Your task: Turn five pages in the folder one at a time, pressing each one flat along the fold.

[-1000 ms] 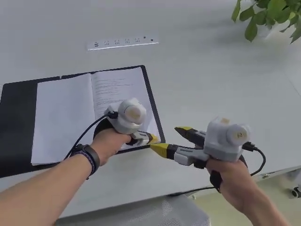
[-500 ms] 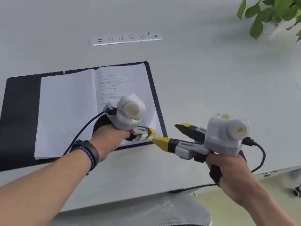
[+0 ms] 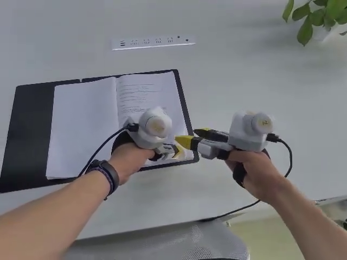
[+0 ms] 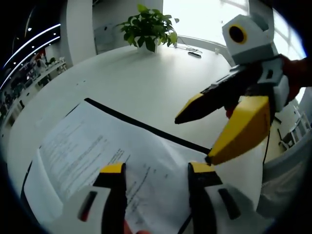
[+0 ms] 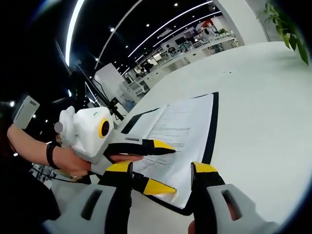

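Observation:
The black folder (image 3: 21, 135) lies open on the white table, with a blank left page (image 3: 81, 124) and a printed right page (image 3: 149, 95). My left gripper (image 3: 172, 150) hangs open over the lower right corner of the printed page (image 4: 92, 151), nothing between its fingertips (image 4: 113, 169). My right gripper (image 3: 191, 137) is open too and points left at that corner, just off the folder's right edge. In the left gripper view the right gripper (image 4: 229, 117) comes in from the right. In the right gripper view the left gripper (image 5: 153, 165) lies across the page (image 5: 183, 124).
A white power strip (image 3: 153, 42) lies on the table behind the folder. A potted plant (image 3: 317, 19) stands at the far right. Open table lies right of the folder (image 3: 260, 81). A grey chair back (image 3: 162, 241) shows below the table's near edge.
My right gripper has moved left and up, from the table's front toward the folder's lower right corner. The left gripper has stayed over that corner.

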A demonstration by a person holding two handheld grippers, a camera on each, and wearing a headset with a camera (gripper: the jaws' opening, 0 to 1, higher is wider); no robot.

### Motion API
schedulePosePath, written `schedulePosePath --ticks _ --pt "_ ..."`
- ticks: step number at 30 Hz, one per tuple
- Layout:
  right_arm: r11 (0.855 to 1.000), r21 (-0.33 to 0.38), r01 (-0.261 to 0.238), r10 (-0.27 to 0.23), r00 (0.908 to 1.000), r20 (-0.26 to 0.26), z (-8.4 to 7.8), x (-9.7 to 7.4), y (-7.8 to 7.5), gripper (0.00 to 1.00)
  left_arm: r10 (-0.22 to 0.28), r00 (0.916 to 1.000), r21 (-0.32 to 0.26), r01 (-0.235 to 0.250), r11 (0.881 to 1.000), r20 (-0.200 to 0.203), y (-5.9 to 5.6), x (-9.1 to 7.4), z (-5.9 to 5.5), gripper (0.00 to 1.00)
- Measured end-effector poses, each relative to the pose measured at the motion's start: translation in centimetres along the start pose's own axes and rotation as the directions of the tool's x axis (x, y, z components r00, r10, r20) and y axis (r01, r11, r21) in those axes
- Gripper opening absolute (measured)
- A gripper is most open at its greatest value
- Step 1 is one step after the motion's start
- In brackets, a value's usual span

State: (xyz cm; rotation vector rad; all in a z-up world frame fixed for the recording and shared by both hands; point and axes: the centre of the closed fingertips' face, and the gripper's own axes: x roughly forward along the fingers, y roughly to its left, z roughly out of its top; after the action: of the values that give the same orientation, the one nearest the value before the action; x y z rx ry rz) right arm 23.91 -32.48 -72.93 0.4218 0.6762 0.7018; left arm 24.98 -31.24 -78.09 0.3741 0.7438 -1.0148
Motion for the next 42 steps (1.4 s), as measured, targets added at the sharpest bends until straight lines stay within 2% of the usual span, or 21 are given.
schedulePosePath --ticks 17,25,27,29,30,33,36,42 --pt "0.996 0.089 -0.02 0.021 0.9997 -0.009 -0.4 2.1 -1.6 0.43 0.0 0.9999 -0.015 0.0 1.0 0.013 -0.1 0.0 0.0 0.51" --pt "0.993 0.111 -0.038 0.039 0.9992 -0.004 -0.5 2.4 -1.5 0.39 -0.007 0.9999 -0.021 0.008 1.0 0.013 -0.2 -0.1 0.0 0.51" --pt "0.991 0.125 -0.048 0.048 0.9988 0.005 -0.5 2.2 -1.5 0.37 -0.014 0.9998 -0.023 0.015 1.0 0.01 -0.3 -0.2 0.0 0.52" --pt "0.989 0.139 -0.054 0.054 0.9985 0.005 -0.7 2.1 -1.4 0.35 -0.044 0.999 -0.046 0.044 0.998 0.006 -0.8 -0.5 0.0 0.57" --pt "0.989 0.14 -0.054 0.054 0.9985 0.005 -0.8 2.0 -1.4 0.33 -0.052 0.9985 -0.089 0.054 0.995 0.019 -1.0 -0.7 0.2 0.58" --pt "0.984 0.163 -0.069 0.068 0.9976 0.01 -1.3 1.7 -1.2 0.29 -0.038 0.9979 -0.133 0.044 0.99 0.052 -0.6 -1.3 0.5 0.58" --pt "0.978 0.188 -0.088 0.086 0.9962 0.017 -1.8 1.5 -0.7 0.24 -0.033 0.9978 -0.123 0.04 0.992 0.058 -0.7 -2.1 0.4 0.59" --pt "0.978 0.191 -0.086 0.086 0.9963 0.011 -2.5 1.3 -0.1 0.13 -0.021 0.9973 -0.117 0.029 0.993 0.07 -0.6 -3.5 0.1 0.59"
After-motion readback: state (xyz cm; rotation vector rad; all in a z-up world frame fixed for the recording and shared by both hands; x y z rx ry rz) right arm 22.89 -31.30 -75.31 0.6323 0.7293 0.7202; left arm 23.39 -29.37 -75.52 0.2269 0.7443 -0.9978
